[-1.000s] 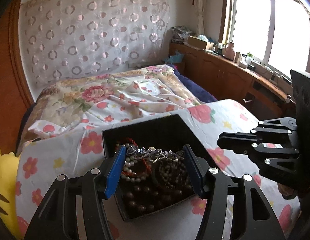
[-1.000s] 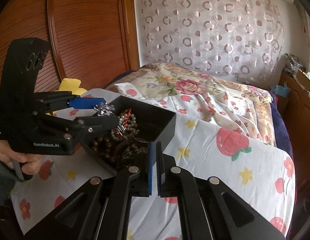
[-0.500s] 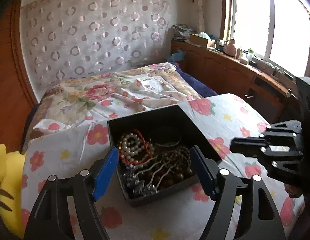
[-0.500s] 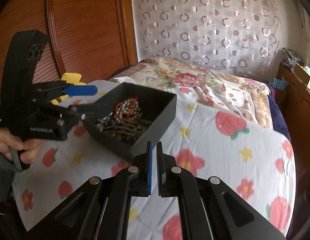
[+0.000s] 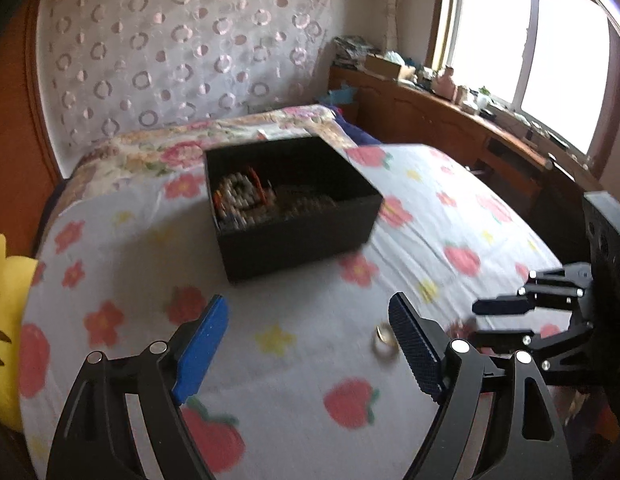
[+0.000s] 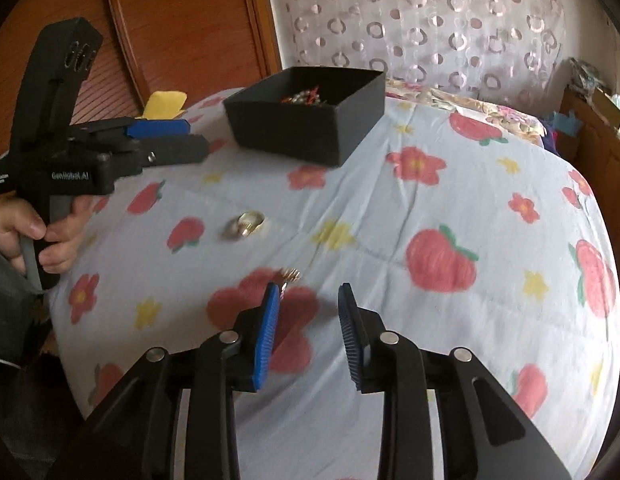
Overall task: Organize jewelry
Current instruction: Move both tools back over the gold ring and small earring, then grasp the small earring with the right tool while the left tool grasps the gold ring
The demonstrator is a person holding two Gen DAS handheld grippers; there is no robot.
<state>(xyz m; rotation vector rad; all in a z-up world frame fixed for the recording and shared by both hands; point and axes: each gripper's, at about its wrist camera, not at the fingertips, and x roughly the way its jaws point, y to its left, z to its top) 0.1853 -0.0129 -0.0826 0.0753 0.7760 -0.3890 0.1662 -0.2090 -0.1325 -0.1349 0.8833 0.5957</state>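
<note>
A black open box (image 5: 294, 200) holding beaded necklaces and bracelets sits on the flowered bedsheet; it also shows in the right wrist view (image 6: 310, 112). Gold and silver rings (image 6: 246, 224) lie on the sheet in front of it, and show in the left wrist view (image 5: 383, 342) beside my left gripper's right finger. A small gold piece (image 6: 290, 276) lies just ahead of my right gripper's left finger. My left gripper (image 5: 310, 344) is open and empty, well back from the box. My right gripper (image 6: 308, 320) is open and empty, low over the sheet.
A yellow plush toy (image 5: 6, 320) lies at the bed's left edge. A wooden headboard panel (image 6: 170, 32) stands on the left. A wooden cabinet (image 5: 449, 128) with clutter runs under the window on the right. A quilt with roses (image 5: 170, 148) lies behind the box.
Both grippers have pulled back from the box and dropped low over the sheet. My right gripper has opened. The rings and the small gold piece have come into view.
</note>
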